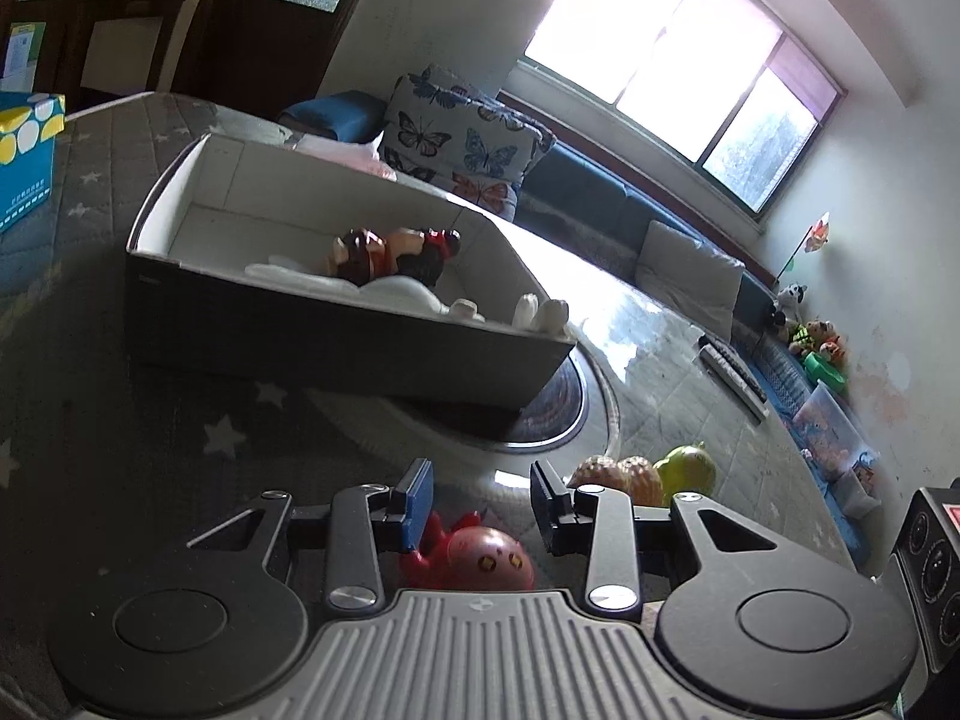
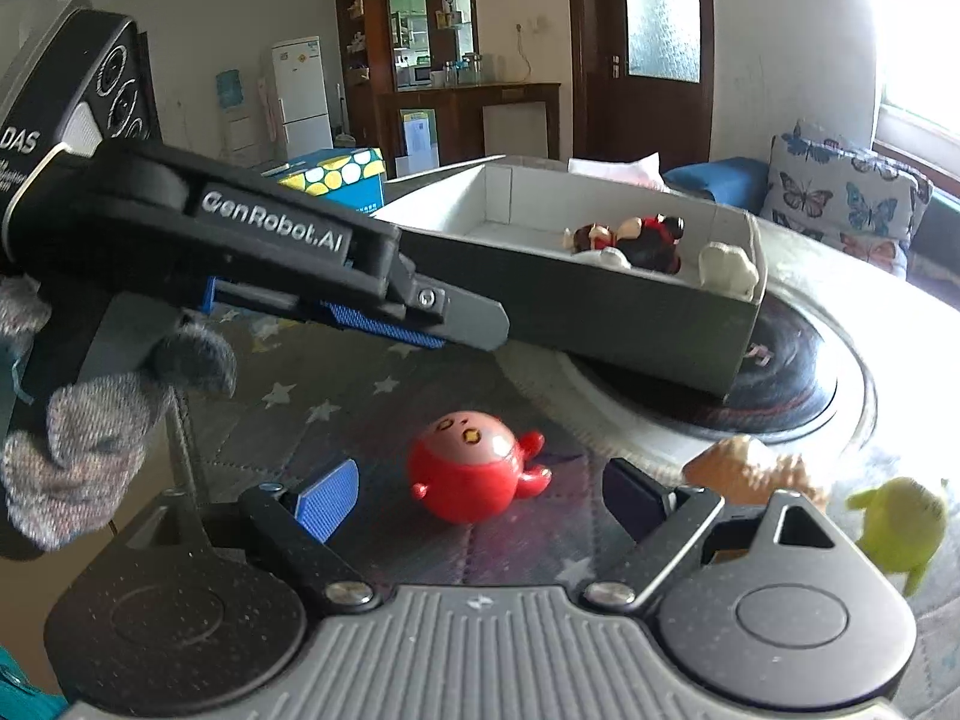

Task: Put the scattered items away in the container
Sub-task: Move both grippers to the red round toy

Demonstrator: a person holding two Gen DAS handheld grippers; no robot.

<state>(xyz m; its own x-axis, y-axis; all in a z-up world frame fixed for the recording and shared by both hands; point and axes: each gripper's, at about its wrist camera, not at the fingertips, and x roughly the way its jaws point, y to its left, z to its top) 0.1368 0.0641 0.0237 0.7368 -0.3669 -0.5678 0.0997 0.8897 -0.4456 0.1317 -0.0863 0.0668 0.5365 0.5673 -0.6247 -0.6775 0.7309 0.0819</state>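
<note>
We have dolls already in the box at twelve o'clock, while the red toy, tan toys and green toy wait on the desk, with the left gripper and right gripper both open and empty.

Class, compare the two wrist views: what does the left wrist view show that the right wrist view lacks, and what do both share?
Only the left wrist view: the window, the remote on the table and the toy pile by the wall.

Only the right wrist view: the fridge, the cabinet, the gloved hand and the left gripper from the side.

Both: the box holding dolls, the red toy, green toy, blue carton and butterfly cushion. The right gripper stands open around the red toy.
</note>
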